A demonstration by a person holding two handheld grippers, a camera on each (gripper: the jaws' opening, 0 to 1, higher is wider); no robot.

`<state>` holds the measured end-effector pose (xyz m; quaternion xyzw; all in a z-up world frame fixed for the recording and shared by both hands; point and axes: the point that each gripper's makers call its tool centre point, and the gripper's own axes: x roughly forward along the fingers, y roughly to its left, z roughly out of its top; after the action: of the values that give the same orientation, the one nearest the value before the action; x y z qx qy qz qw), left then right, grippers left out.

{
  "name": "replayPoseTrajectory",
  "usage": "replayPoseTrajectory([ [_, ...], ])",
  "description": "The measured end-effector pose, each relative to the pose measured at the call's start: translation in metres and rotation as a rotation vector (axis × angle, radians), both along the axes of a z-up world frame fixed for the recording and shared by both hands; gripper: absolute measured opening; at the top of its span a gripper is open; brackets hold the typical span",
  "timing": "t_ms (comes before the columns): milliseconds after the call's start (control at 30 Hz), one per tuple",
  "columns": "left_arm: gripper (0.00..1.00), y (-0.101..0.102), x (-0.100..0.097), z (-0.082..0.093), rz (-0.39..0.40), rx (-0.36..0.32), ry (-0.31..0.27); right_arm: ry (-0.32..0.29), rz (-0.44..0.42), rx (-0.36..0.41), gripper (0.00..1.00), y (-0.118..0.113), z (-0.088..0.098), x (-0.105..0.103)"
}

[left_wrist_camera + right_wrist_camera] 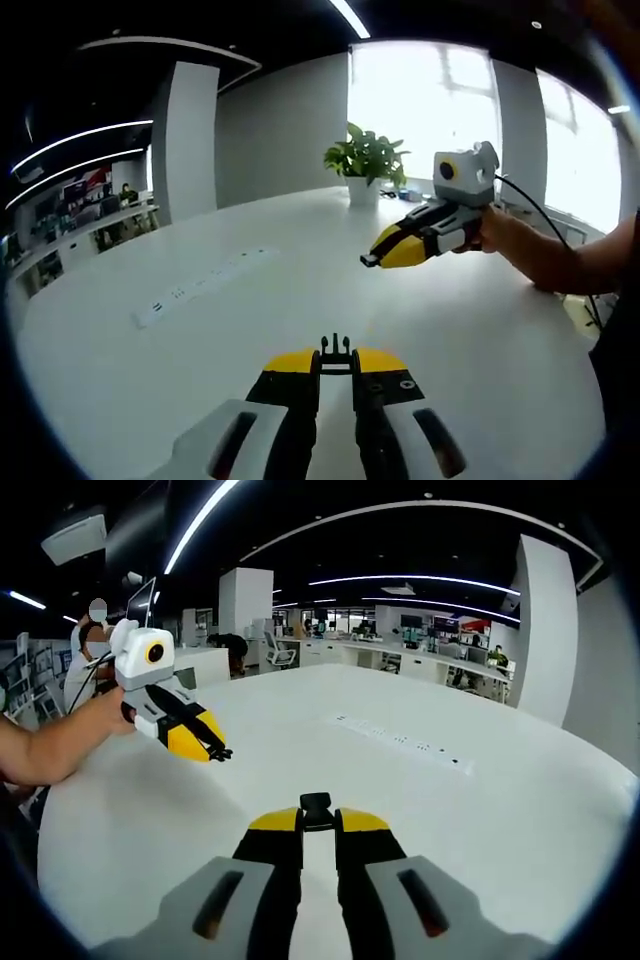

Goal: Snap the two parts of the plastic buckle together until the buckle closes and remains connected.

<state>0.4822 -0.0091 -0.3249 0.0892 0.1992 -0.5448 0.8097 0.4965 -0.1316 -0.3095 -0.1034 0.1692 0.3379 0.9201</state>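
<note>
My left gripper point(335, 364) is shut on the black pronged half of the buckle point(335, 347), which sticks out past its yellow tips. In the right gripper view, my right gripper point(317, 826) is shut on the other black half point(316, 804), a blocky socket piece. The two grippers hover apart above the white table point(250, 330). In the left gripper view the right gripper point(374, 259) enters from the right, a person's hand behind it. The left gripper point(216, 748) shows at the left of the right gripper view, its pronged piece point(225, 753) pointing down-right.
A potted plant point(366, 160) stands at the far side of the table. A flush socket strip point(200, 285) runs across the tabletop, also seen as the strip point(400, 742) in the right gripper view. Office desks and pillars lie beyond the table.
</note>
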Motion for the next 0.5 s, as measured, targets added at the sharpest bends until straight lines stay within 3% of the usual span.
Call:
replayPoseTrajectory([
  [500, 0.1, 0.0027, -0.0099, -0.0036, -0.001, -0.004, 0.014, -0.004, 0.019, 0.02, 0.1, -0.0009, 0.0059, -0.005],
])
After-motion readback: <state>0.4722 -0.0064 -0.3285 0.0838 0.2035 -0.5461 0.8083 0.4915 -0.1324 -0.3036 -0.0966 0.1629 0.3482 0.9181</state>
